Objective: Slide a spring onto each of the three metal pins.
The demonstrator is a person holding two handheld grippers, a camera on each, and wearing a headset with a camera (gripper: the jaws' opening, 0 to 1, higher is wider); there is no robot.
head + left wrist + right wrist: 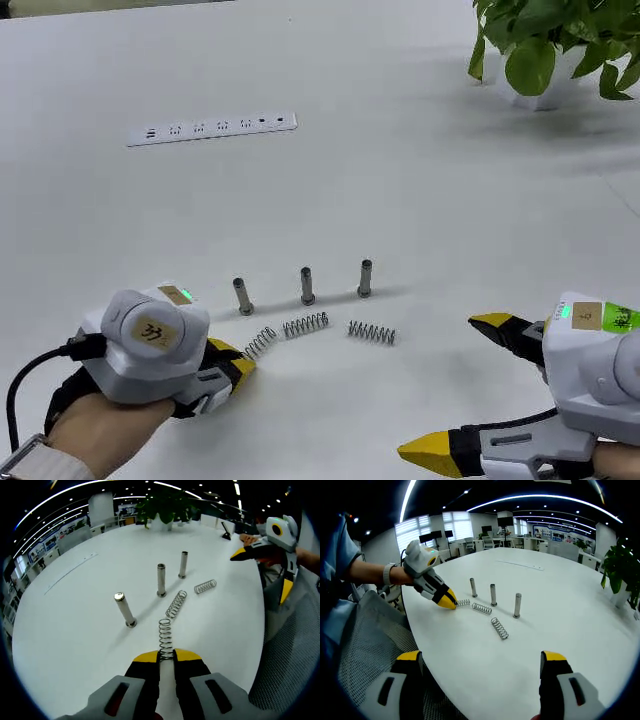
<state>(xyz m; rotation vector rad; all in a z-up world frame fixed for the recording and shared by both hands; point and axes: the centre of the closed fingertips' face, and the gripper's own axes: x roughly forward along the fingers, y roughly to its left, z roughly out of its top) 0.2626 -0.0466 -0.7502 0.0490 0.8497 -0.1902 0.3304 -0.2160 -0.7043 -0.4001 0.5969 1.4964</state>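
Note:
Three upright metal pins stand in a row on the white table: left pin (pixel 241 296), middle pin (pixel 307 285), right pin (pixel 365 278). Three springs lie just in front of them: left spring (pixel 260 342), middle spring (pixel 305 324), right spring (pixel 371 331). My left gripper (pixel 243 363) is shut on the near end of the left spring (pixel 165 635), which lies flat and points toward the pins (pixel 125 610). My right gripper (pixel 455 388) is wide open over the table's near right with nothing between its jaws; in its own view (pixel 481 656) the pins (pixel 493 595) are well ahead.
A white power strip (pixel 212 128) lies at the back left of the table. A potted plant (pixel 550 50) stands at the back right. A grey mesh chair (pixel 375 645) sits beside the table's near edge.

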